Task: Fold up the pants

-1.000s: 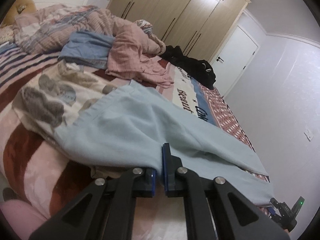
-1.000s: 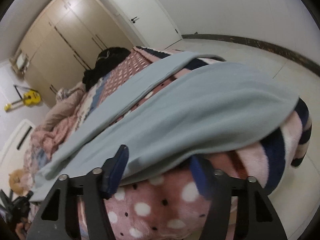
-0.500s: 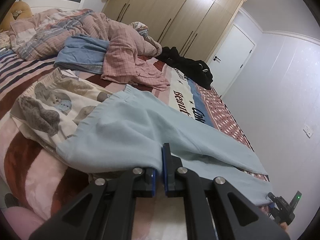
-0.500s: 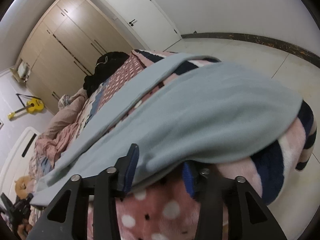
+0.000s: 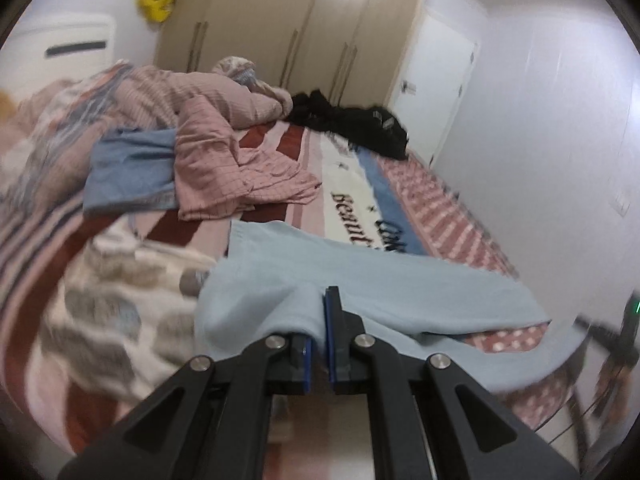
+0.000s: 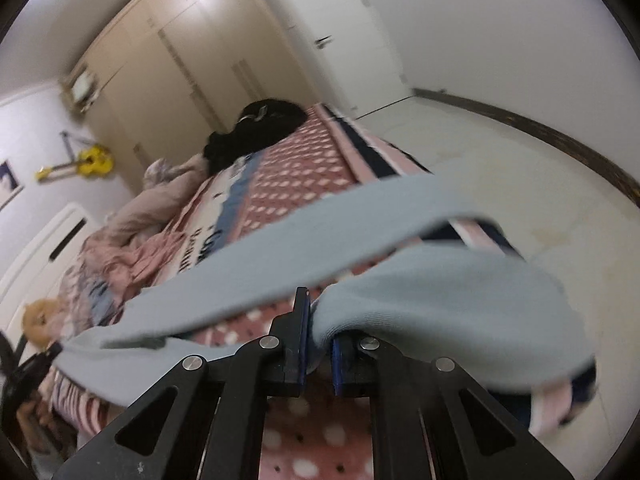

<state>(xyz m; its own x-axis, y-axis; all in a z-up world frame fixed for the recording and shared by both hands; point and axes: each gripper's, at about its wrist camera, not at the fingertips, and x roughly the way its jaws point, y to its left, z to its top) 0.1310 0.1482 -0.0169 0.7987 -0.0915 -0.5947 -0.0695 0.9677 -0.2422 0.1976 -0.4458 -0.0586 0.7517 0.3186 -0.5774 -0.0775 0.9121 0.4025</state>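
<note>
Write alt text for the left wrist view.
The left gripper has its jaws shut on the near edge of light blue pants spread across a patterned bed. Beyond lie pink checked clothing and a black garment.

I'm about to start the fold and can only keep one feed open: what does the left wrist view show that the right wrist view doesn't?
Only the left wrist view: the left gripper shut on the near edge of the light blue pants, a folded blue garment beside pink checked clothing, and a patterned cloth.

Only the right wrist view: the right gripper shut on a pant leg end, the floor, and a soft toy.

Both: the pants, a black clothes pile, the wardrobe, the door and a yellow guitar.
</note>
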